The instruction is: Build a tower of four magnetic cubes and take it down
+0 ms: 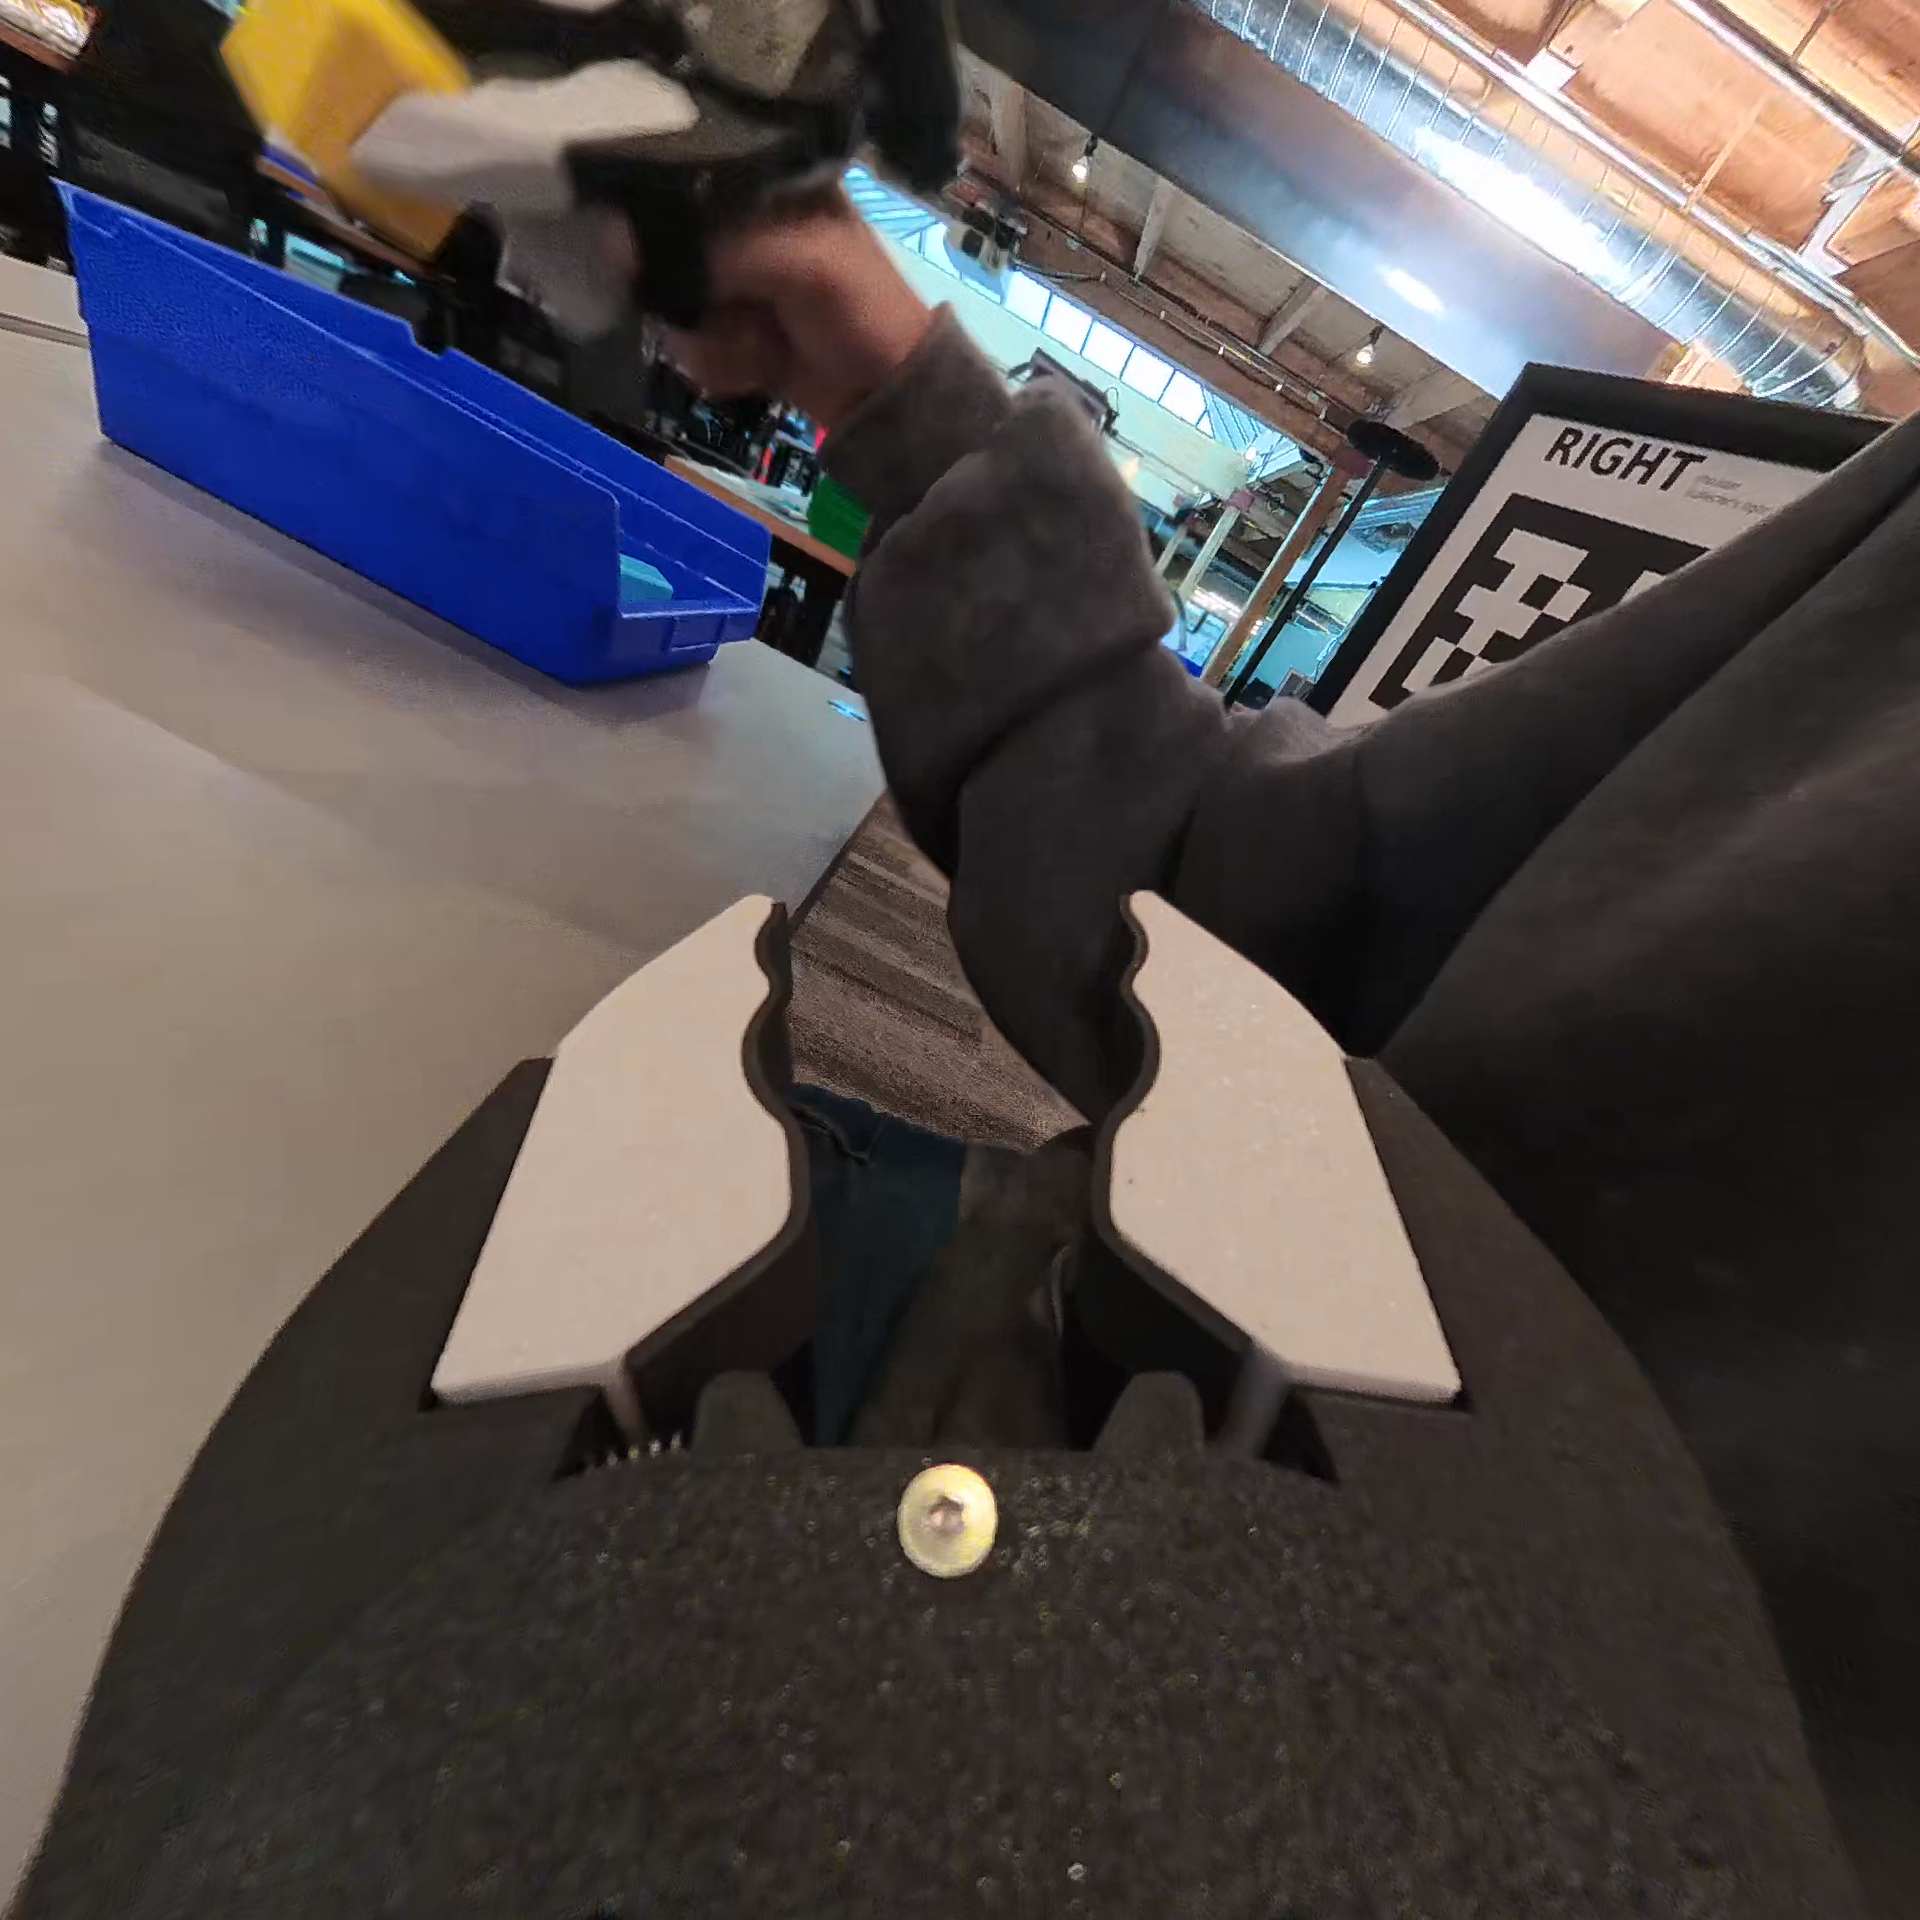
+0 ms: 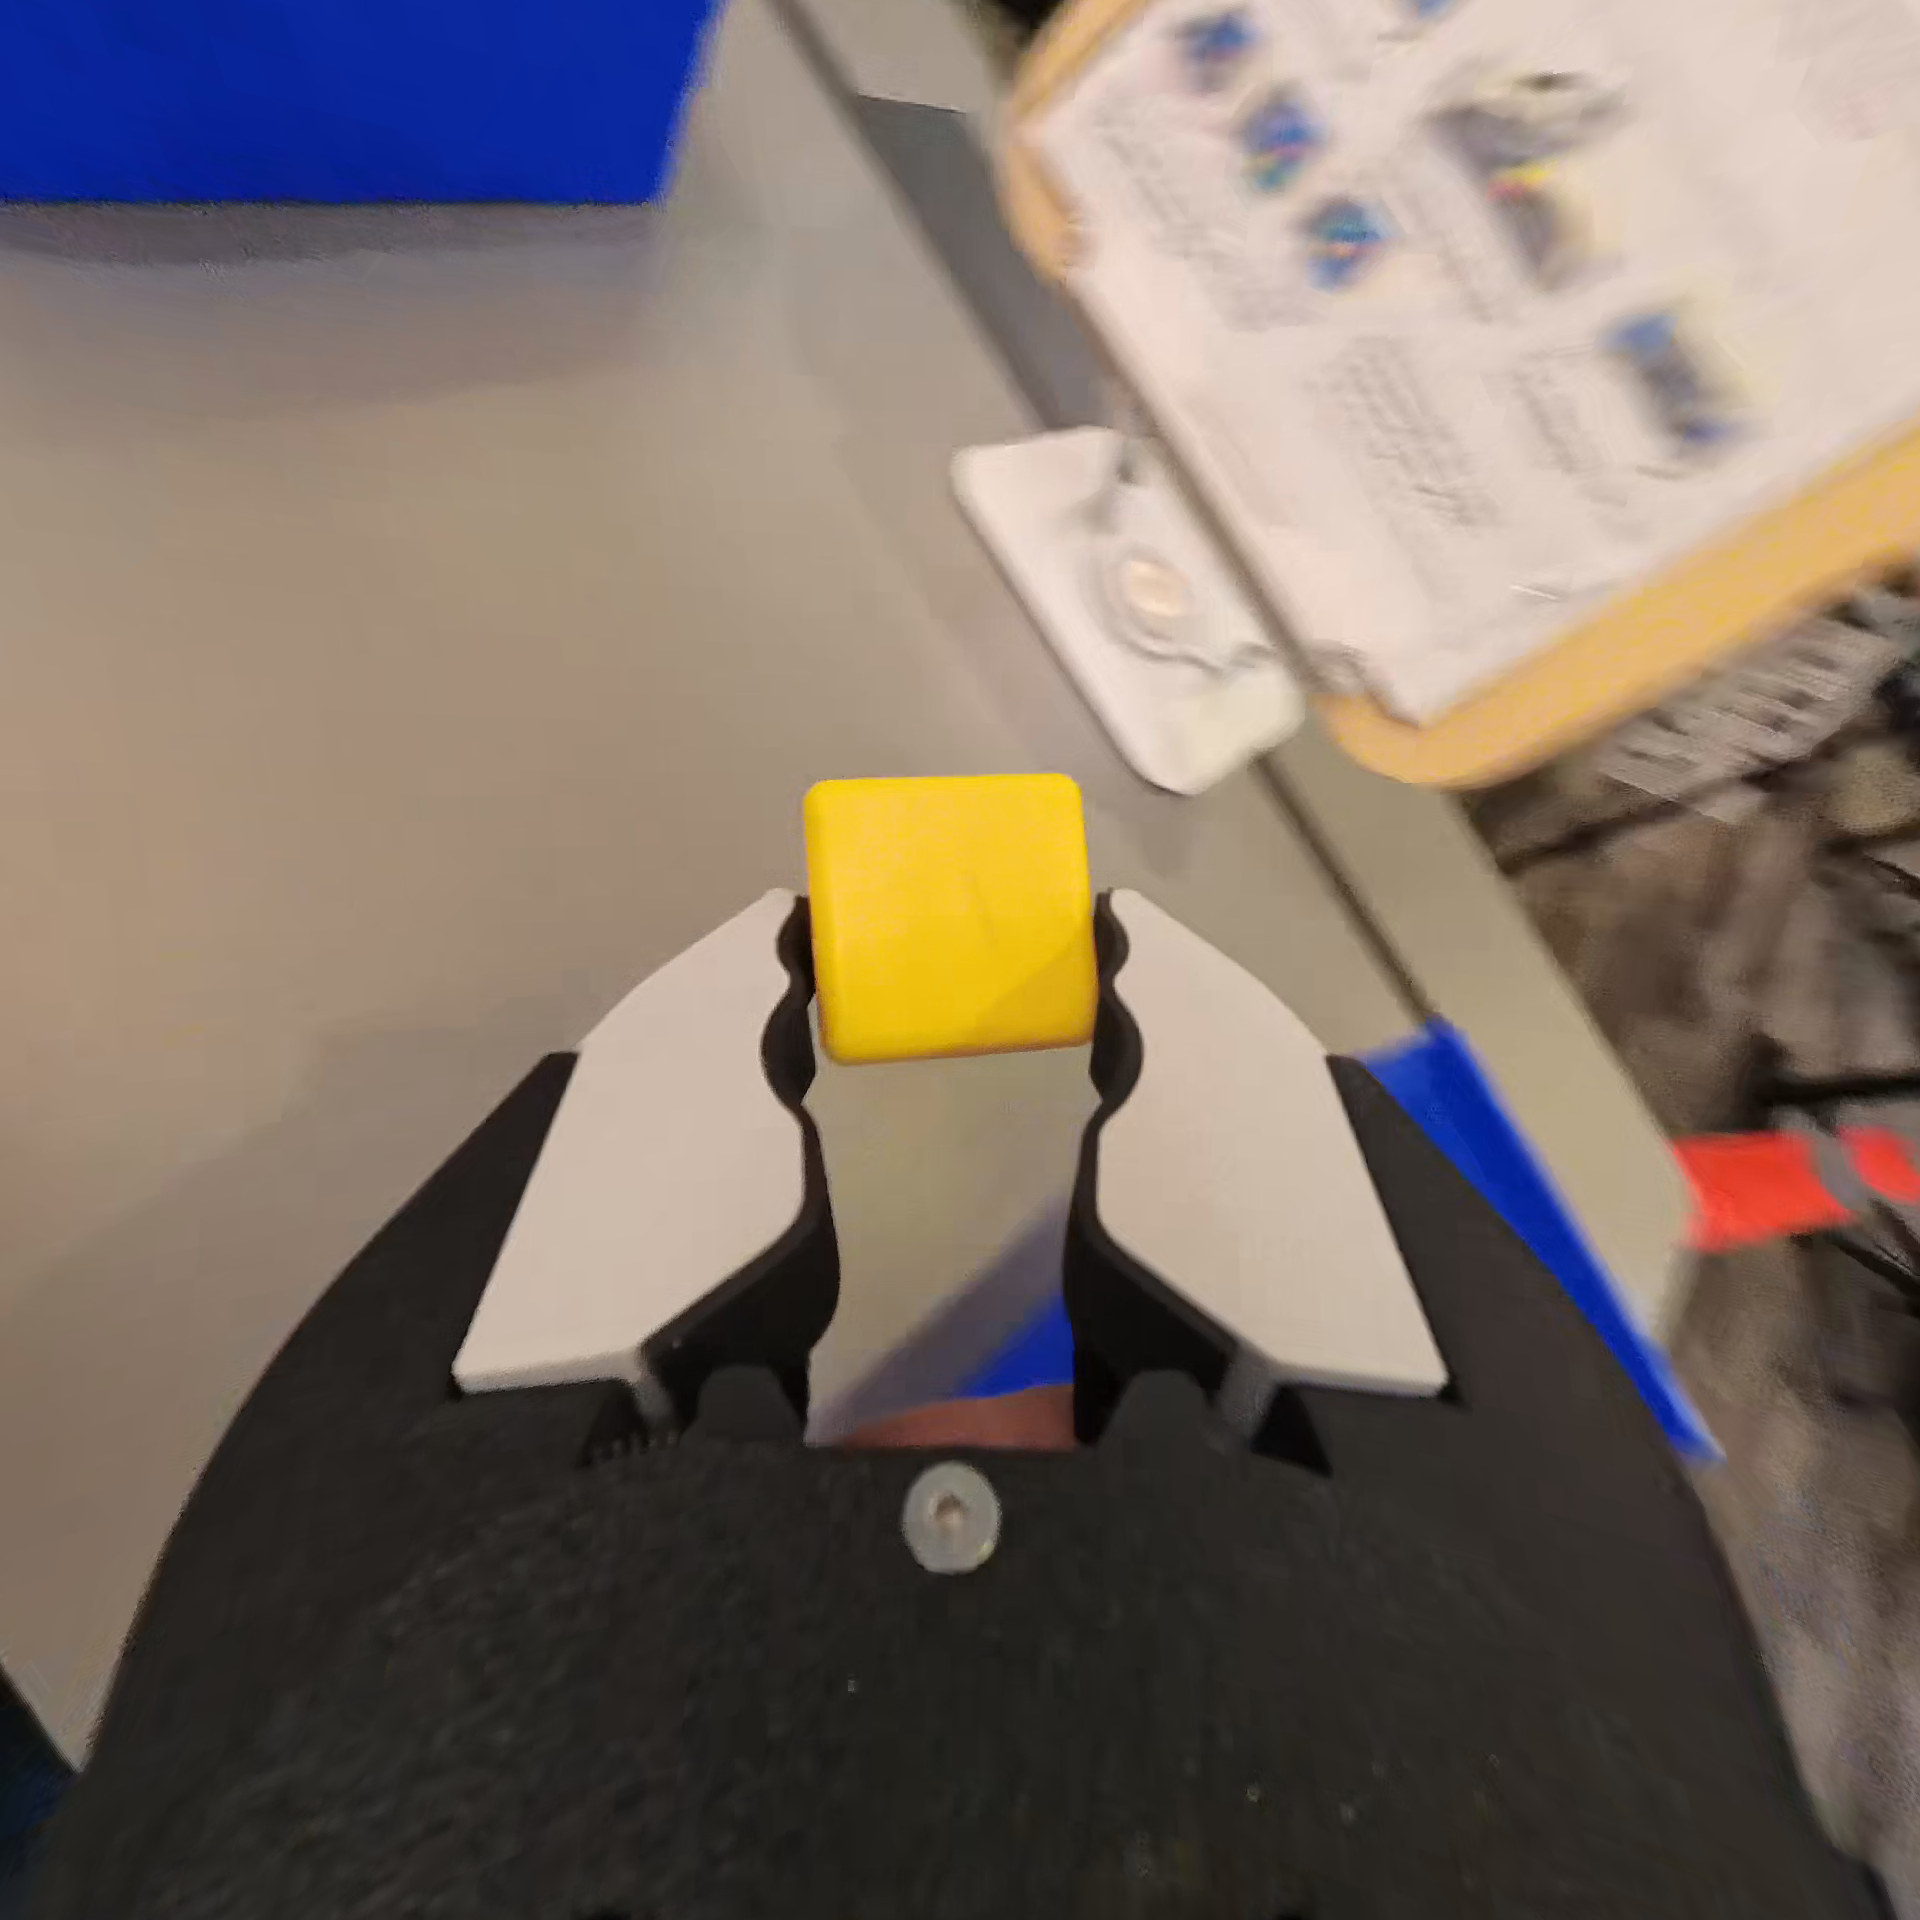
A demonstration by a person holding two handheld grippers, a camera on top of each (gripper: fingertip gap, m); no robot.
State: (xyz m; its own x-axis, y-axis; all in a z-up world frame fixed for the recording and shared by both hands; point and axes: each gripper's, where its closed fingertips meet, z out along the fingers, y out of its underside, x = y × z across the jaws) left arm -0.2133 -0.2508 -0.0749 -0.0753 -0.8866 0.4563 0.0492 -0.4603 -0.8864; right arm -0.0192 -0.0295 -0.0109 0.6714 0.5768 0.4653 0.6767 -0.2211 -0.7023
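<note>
A: Grey table (image 2: 364, 623) fills the background, with a blue bin (image 1: 416, 457) behind.

B: Right gripper (image 2: 948, 925) is clamped on the yellow cube (image 2: 951, 920), held between its fingertips. Left gripper (image 1: 951, 935) is spread apart, holding nothing.

A: Advice?

B: Keep the cube level and lower it slowly. Its flat face looks toward the camera; a cube has no long axis.

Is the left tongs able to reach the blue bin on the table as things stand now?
Probably yes. The left tongs is open and holds nothing, and the grey table between it and the blue bin is bare. It points towards the person's sleeve, so it must first turn left.
</note>
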